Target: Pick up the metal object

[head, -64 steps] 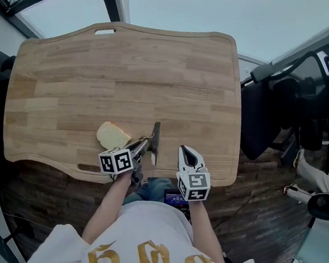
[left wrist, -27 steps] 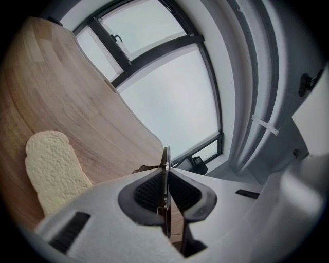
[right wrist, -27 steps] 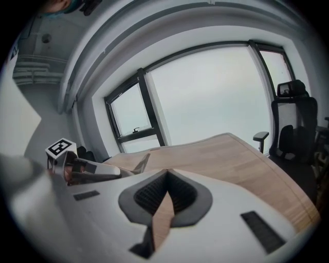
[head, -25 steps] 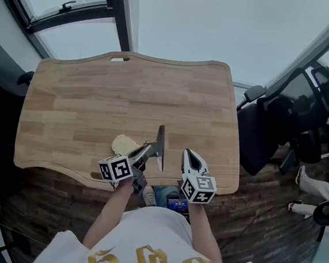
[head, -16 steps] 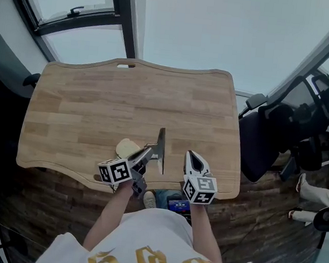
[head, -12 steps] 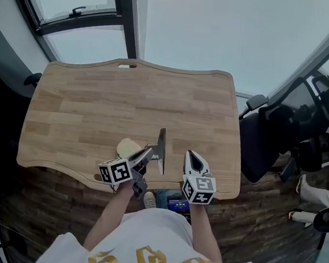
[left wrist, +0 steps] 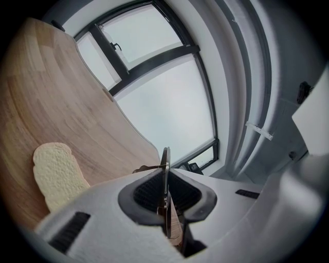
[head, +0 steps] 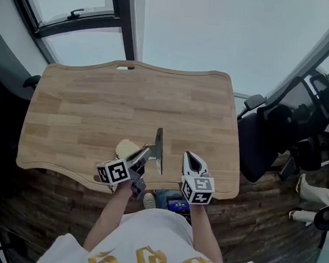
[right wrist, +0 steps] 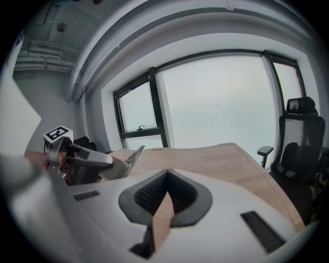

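Observation:
The metal object is a thin flat blade with a handle, held just above the wooden table near its front edge. My left gripper is shut on it. In the left gripper view the blade stands edge-on between the black pads. The right gripper view shows the blade sticking out of the left gripper. My right gripper hovers a little to the blade's right, shut and empty. Its pads meet at the tips.
A slice of bread lies on the table just left of the left gripper, and it shows as a bread slice in the left gripper view. A black office chair stands right of the table. Windows lie beyond the far edge.
The left gripper keeps its hold on the metal object. Both grippers have barely moved against the table. The head view has shifted a little.

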